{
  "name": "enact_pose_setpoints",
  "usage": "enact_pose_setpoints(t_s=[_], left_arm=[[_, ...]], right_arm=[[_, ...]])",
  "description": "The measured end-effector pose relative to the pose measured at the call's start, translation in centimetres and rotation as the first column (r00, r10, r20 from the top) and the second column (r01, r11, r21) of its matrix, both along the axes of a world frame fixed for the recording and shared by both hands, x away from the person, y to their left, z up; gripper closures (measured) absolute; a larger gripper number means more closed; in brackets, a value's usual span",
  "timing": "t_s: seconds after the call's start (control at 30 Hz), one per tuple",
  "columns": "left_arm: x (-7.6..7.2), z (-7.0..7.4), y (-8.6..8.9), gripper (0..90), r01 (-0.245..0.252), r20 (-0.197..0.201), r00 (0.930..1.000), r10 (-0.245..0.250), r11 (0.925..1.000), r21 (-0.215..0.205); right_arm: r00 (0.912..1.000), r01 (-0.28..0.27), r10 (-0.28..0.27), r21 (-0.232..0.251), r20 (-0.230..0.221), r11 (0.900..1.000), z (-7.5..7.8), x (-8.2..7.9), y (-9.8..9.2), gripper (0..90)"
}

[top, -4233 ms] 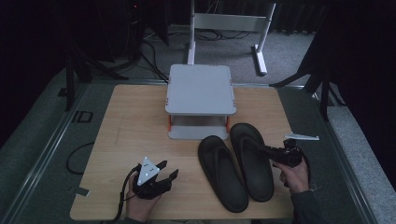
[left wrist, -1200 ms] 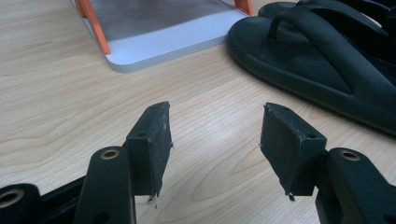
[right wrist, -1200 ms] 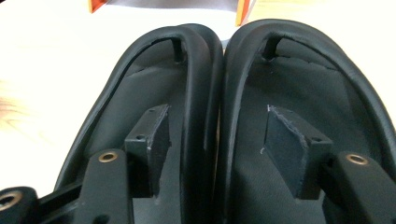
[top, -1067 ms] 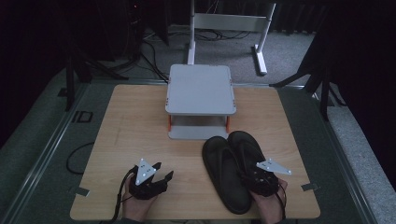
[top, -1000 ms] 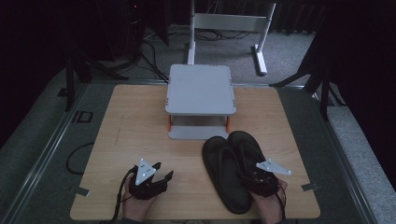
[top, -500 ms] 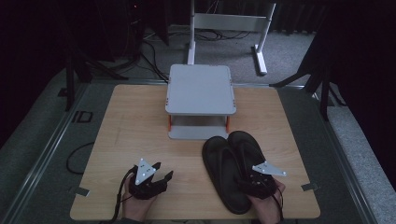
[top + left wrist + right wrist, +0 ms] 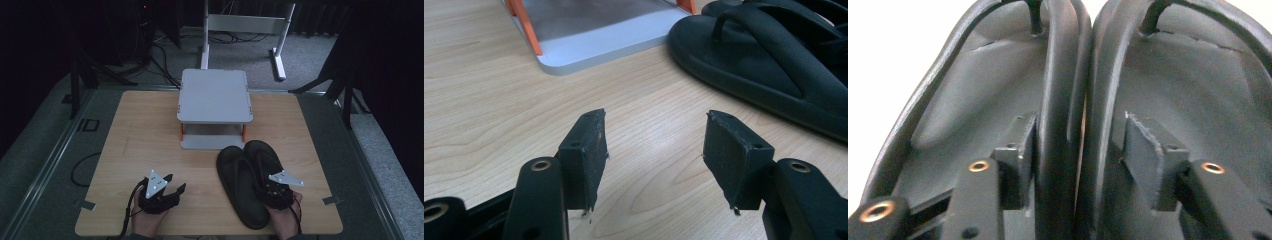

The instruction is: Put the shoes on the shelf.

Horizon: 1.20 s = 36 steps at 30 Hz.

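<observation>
Two black flip-flops lie side by side on the right of the wooden table (image 7: pixel 145 135): the left flip-flop (image 7: pixel 240 185) and the right flip-flop (image 7: pixel 262 152). My right gripper (image 7: pixel 266 184) sits over their heel ends. In the right gripper view its jaws (image 7: pixel 1080 145) straddle the two touching inner rims, one pad inside the left flip-flop (image 7: pixel 973 90) and one inside the right flip-flop (image 7: pixel 1198 85), pressed against the rims. My left gripper (image 7: pixel 174 182) rests low at the front left, open (image 7: pixel 654 150) over bare wood, with a flip-flop (image 7: pixel 764 65) off to its right.
A grey two-level stand with orange posts (image 7: pixel 215 95) occupies the back middle of the table, its lower shelf (image 7: pixel 599 30) just beyond the left gripper. A white frame stands on the carpet behind (image 7: pixel 245 25). Cables lie on the floor at left (image 7: pixel 82 167).
The right gripper came from the right of the flip-flops onto their heels. The flip-flops have slid left and together, and the jaws now bracket their inner rims. The left gripper hardly moved.
</observation>
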<state>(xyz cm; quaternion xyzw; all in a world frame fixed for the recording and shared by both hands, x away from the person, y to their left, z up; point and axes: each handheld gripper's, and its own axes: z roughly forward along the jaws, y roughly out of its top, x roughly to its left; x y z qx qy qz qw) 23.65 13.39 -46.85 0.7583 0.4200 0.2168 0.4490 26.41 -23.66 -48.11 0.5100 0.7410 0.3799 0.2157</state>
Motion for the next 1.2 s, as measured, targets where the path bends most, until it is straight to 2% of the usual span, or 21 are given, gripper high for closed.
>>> enact_pose_setpoints(t_s=[0.13, 0.23, 0.33, 0.4, 0.53, 0.63, 0.73, 1.0, 1.2], left_arm=[[0.0, 0.0, 0.0, 42.8, -0.001, 0.000, 1.0000, 0.001, 1.0000, -0.001], [0.0, -0.1, -0.1, 42.8, 0.002, -0.001, 1.0000, -0.002, 1.0000, 0.000], [0.0, -0.1, -0.1, 42.8, 0.004, 0.000, 1.0000, -0.004, 1.0000, 0.001], [0.0, 0.0, -0.1, 42.8, 0.003, 0.001, 1.0000, -0.003, 1.0000, 0.000], [0.0, 0.0, 0.0, 42.8, 0.000, 0.000, 1.0000, 0.000, 1.0000, -0.001], [0.0, 0.0, 0.1, 42.8, -0.001, 0.001, 1.0000, 0.001, 1.0000, 0.000], [0.0, 0.1, 0.3, 42.8, -0.006, 0.002, 1.0000, 0.006, 1.0000, -0.002], [-0.1, 0.2, 0.7, 42.8, -0.016, 0.009, 0.9998, 0.016, 0.9999, -0.004], [-0.1, 0.2, 1.0, 42.8, -0.029, 0.010, 0.9995, 0.029, 0.9996, 0.002]], right_arm=[[1.0000, -0.001, 0.001, 0.005, -0.003, 1.000, 0.1, 0.2, 0.2, 58.4], [1.0000, 0.003, -0.003, 0.000, -0.007, 1.000, 0.1, 0.1, 0.4, 61.5], [0.9998, 0.006, -0.006, 0.001, -0.021, 1.000, 0.0, 0.1, 0.7, 71.3], [0.9999, 0.015, -0.016, -0.033, -0.006, 0.999, 0.0, 0.0, 1.1, 73.0], [0.9988, 0.043, -0.043, -0.019, -0.023, 0.999, 0.1, 0.1, 1.2, 74.6], [0.9978, 0.066, -0.066, -0.023, -0.009, 0.998, 0.1, -0.2, 1.4, 75.4], [0.9962, 0.086, -0.086, 0.001, -0.012, 0.996, 0.1, -0.3, 1.3, 75.7], [0.9967, 0.081, -0.081, 0.043, 0.003, 0.996, 0.4, -1.4, 1.3, 76.1], [0.9978, 0.060, -0.062, 0.066, 0.023, 0.996, 1.4, -1.4, 2.1, 76.0]])
